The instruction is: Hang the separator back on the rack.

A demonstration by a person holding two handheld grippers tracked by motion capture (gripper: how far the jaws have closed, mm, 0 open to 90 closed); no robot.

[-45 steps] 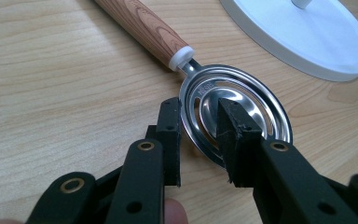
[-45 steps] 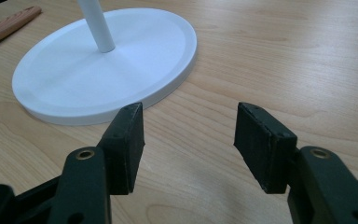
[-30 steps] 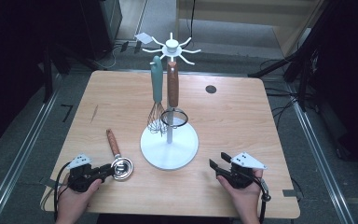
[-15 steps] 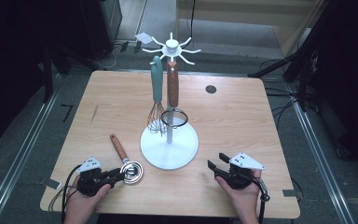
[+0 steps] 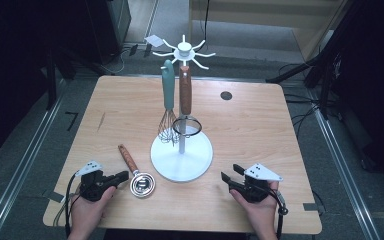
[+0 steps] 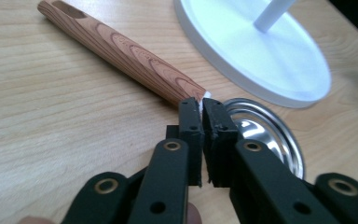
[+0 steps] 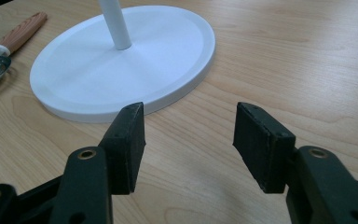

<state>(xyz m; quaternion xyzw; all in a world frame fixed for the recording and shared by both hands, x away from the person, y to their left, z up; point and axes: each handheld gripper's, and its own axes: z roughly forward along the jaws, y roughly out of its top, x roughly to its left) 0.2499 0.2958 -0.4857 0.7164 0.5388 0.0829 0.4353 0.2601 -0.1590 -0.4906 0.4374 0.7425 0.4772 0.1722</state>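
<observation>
light wooden table point(image 5: 260, 125), rounded corners, carries everything. near its middle stands the white utensil tree with a round disc base point(image 5: 182, 159) and a crown of hooks at the top. two utensils already hang from it: a wire whisk with a teal handle point(image 5: 168, 92) and a wood-handled utensil ending in a dark wire ring point(image 5: 184, 97), side by side against the post.

third utensil not yet hung: a small ladle with a wood-grain handle and a shiny steel bowl point(image 5: 135, 172), lying flat on the table just left of the disc base, handle pointing away from the person, bowl nearest them.

left gripper point(image 5: 114, 178) low at the front left edge. in the left gripper view its jaws have just been closing and now stand together, pads nearly touching, at the white collar where handle meets bowl. a sliver of white shows between the tips; judged a pinch on the neck of the ladle, though the grip looks thin. ladle rests on the wood, not lifted.

right gripper point(image 5: 230, 179) rests at the front right, jaws apart with nothing between them, pointed at the disc base, near it but not touching.

progress estimate: two of three hung. remaining: lift ladle, bring the slot in its handle end to a free hook, release.
</observation>
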